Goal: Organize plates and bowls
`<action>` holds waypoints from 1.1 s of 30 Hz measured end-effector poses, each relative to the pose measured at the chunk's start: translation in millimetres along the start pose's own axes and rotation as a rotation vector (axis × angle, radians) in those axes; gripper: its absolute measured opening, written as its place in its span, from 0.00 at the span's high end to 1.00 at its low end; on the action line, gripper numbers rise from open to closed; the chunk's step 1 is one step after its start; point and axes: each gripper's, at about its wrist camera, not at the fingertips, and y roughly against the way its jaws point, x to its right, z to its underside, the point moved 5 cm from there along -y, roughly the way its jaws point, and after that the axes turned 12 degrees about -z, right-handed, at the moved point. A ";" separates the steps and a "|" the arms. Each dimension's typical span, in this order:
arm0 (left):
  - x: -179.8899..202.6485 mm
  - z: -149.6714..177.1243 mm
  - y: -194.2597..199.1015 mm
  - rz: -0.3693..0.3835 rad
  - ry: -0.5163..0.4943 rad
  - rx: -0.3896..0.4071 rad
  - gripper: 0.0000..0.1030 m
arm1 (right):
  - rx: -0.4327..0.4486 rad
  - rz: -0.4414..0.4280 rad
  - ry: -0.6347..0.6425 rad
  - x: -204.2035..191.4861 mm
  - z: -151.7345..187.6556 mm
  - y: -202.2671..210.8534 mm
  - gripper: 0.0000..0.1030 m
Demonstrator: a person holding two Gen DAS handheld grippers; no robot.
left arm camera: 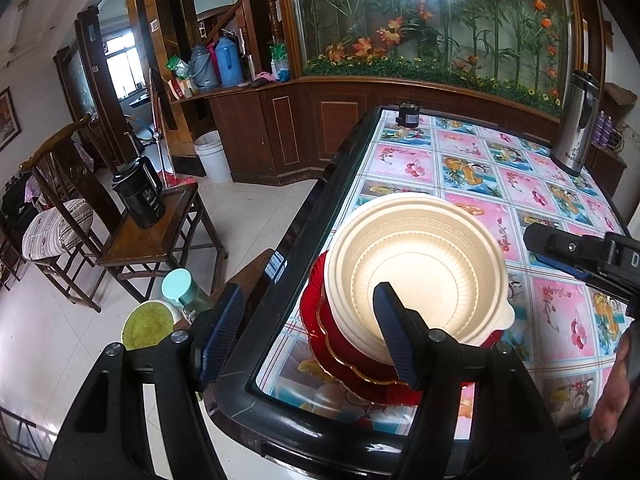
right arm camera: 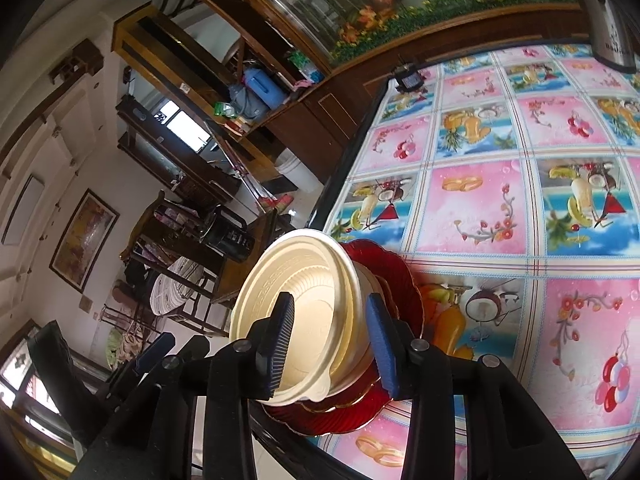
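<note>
Left wrist view shows you the cream bowls (left arm camera: 418, 276) nested on the red plates (left arm camera: 352, 364) at the near corner of the desk (left arm camera: 280, 420), and your left gripper (left arm camera: 310, 332) stands released, one finger off the desk edge and one in front of the stack; the bowls look light, thin and springy, so take them by the rim, while the plates look glassy, slick and breakable. Right wrist view has your right gripper (right arm camera: 332, 344) unclenched, straddling the bowl wall without pinching it, over a glossy patterned cloth (right arm camera: 520, 200) in a crowded room.
</note>
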 end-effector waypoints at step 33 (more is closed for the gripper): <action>-2.8 34.2 75.3 0.154 0.079 0.080 0.21 | 0.179 -0.021 0.388 -68.6 72.0 79.6 0.49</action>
